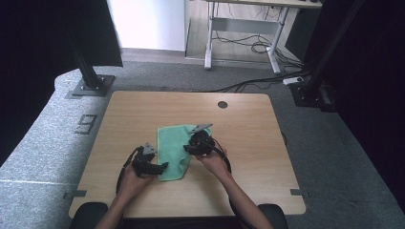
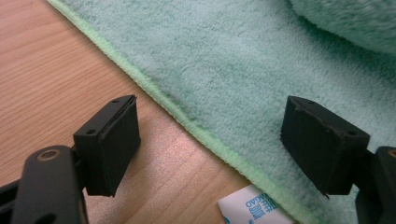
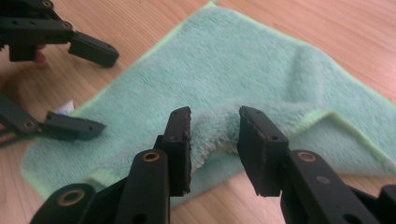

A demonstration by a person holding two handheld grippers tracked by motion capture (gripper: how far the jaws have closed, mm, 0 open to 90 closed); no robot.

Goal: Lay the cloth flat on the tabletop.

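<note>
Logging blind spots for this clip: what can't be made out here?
- White label: cut by the left gripper view's bottom edge, print unreadable.
- Whether the right gripper presses the towel fold: gaps beside the pads, unclear.
- Left gripper jaws: too small in the high view.

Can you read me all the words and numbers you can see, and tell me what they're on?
"9": big grey number on the floor mat, left of the table.
"GAO", then blurred characters I can't read: white tag at the green cloth edge.
</note>
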